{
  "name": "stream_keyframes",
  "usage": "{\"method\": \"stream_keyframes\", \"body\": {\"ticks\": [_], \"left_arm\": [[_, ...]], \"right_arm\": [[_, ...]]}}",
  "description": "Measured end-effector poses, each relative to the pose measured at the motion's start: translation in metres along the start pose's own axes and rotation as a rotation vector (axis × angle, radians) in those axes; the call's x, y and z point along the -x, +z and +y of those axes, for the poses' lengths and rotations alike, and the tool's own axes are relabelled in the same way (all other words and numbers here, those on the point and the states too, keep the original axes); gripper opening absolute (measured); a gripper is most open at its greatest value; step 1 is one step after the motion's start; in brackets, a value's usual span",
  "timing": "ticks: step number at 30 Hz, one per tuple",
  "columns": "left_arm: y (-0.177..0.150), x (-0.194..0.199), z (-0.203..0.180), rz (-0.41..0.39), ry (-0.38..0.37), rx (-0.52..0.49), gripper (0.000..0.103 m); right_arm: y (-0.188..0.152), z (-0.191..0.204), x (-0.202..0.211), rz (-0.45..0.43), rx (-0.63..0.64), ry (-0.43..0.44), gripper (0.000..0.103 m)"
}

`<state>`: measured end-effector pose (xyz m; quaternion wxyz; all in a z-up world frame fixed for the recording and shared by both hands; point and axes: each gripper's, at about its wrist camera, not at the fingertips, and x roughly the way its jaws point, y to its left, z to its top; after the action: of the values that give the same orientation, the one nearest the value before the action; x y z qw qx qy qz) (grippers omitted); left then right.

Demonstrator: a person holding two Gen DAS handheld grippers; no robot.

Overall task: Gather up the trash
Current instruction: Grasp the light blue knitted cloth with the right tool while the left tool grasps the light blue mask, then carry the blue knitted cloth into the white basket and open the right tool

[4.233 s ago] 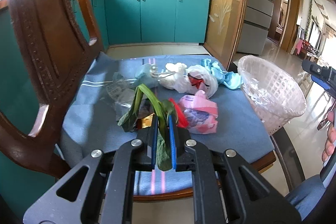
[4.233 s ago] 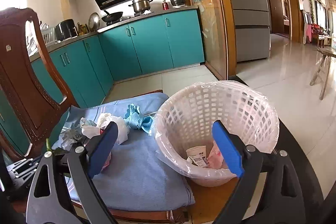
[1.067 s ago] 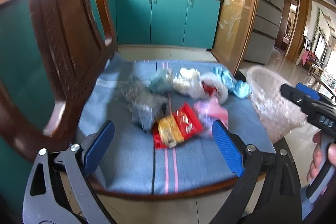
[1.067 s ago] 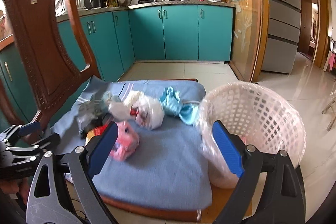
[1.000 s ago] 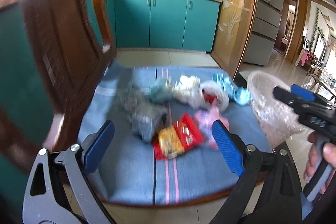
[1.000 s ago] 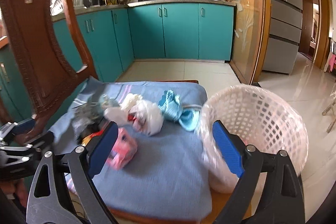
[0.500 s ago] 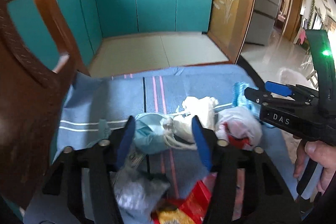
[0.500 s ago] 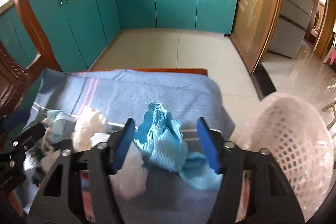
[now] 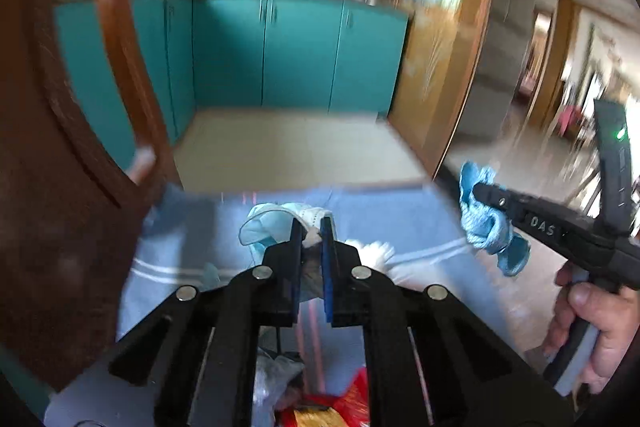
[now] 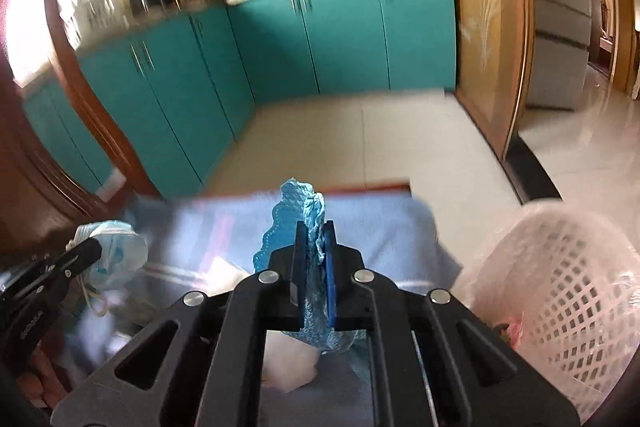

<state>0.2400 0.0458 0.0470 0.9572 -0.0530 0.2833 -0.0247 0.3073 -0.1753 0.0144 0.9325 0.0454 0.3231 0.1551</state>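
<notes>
My left gripper (image 9: 311,227) is shut on a light blue face mask (image 9: 266,223) and holds it above the blue cloth (image 9: 400,215) on the chair seat. My right gripper (image 10: 314,231) is shut on a crumpled blue plastic piece (image 10: 300,207), also lifted off the cloth; it also shows in the left wrist view (image 9: 486,223). The white lattice trash basket (image 10: 560,267) with a clear liner stands at the right of the seat. A red and yellow wrapper (image 9: 320,415) and a white bag (image 10: 288,359) lie on the cloth below the grippers.
The carved wooden chair back (image 9: 60,147) rises close on the left. Teal kitchen cabinets (image 10: 320,35) and tiled floor (image 10: 360,139) lie beyond the seat. A wooden door frame (image 9: 440,67) stands at the right.
Both grippers have closed, the left on the face mask and the right on the blue plastic piece, and both have lifted their pieces off the cloth. The views are blurred by motion.
</notes>
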Motion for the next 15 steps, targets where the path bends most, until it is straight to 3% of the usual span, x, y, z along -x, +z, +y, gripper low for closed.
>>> {"method": "stream_keyframes", "body": {"ticks": [3, 6, 10, 15], "left_arm": [[0.001, 0.055, -0.005, -0.098, -0.028, -0.008, 0.010], [-0.018, 0.094, -0.010, -0.149, -0.023, -0.004, 0.010], [-0.058, 0.117, -0.016, -0.116, 0.010, 0.010, 0.010], [-0.092, 0.119, -0.024, -0.024, 0.067, -0.005, 0.010]], "right_arm": [[0.003, 0.006, 0.051, -0.096, 0.003, 0.056, 0.008], [-0.012, 0.011, 0.093, -0.123, -0.009, 0.110, 0.008], [-0.054, 0.028, 0.132, -0.130, 0.046, 0.113, 0.008], [-0.103, 0.037, 0.146, -0.065, 0.069, 0.107, 0.008]]}}
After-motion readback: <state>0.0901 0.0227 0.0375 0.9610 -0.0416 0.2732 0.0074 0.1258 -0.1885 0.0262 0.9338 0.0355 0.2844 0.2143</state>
